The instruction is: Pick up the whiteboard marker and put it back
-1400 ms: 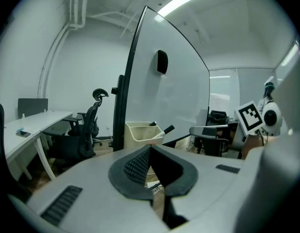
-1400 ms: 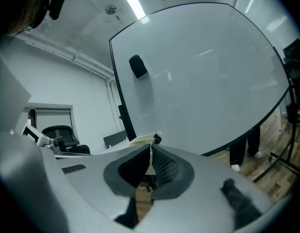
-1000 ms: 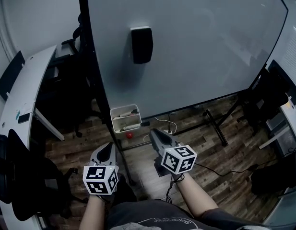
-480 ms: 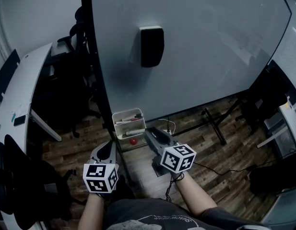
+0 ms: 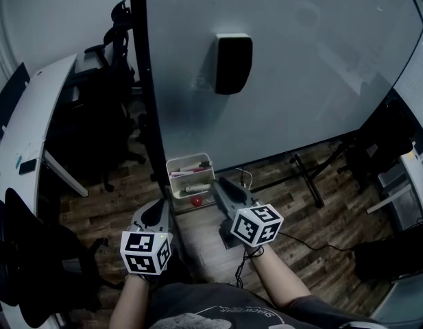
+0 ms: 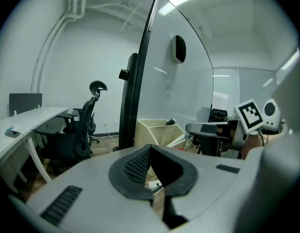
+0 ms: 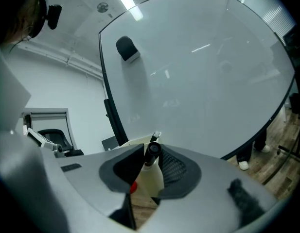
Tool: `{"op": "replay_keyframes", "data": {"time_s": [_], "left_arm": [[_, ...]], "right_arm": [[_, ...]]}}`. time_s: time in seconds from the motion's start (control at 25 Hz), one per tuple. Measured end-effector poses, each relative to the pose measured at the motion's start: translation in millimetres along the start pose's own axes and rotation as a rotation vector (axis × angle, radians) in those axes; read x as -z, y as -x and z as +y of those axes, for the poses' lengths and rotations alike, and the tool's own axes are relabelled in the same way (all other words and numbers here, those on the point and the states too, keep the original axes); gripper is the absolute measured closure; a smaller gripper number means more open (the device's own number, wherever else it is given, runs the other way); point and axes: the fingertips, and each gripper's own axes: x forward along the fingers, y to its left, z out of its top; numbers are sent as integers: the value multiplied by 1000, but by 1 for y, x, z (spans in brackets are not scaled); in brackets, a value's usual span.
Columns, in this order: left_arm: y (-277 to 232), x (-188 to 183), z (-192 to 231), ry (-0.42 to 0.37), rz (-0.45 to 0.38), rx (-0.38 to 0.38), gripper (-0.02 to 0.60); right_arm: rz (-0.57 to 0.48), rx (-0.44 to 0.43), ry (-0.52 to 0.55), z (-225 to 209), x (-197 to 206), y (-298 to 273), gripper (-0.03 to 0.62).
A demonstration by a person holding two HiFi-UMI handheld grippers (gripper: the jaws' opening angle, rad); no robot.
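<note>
Black-capped, the whiteboard marker is lying in the white tray at the foot of the whiteboard, its end poking up between the right gripper's fingers. Those fingers, clenched a second ago and then flung wide, are now closing around it without yet pinching, so the pick-up is only beginning. The left gripper is hanging clenched and empty.
</note>
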Motion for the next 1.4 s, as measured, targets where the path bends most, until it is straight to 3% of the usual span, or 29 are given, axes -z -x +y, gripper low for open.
{"op": "replay_keyframes", "data": {"time_s": [0.72, 1.04, 1.4], "left_arm": [[17, -13, -11, -26, -41, -11, 568], [46, -25, -36, -49, -86, -41, 568], [82, -27, -73, -61, -117, -50, 568]], "right_arm": [[-91, -99, 69, 32, -34, 13, 513], [-153, -147, 107, 53, -63, 51, 513], [-162, -193, 100, 70, -60, 100, 513]]}}
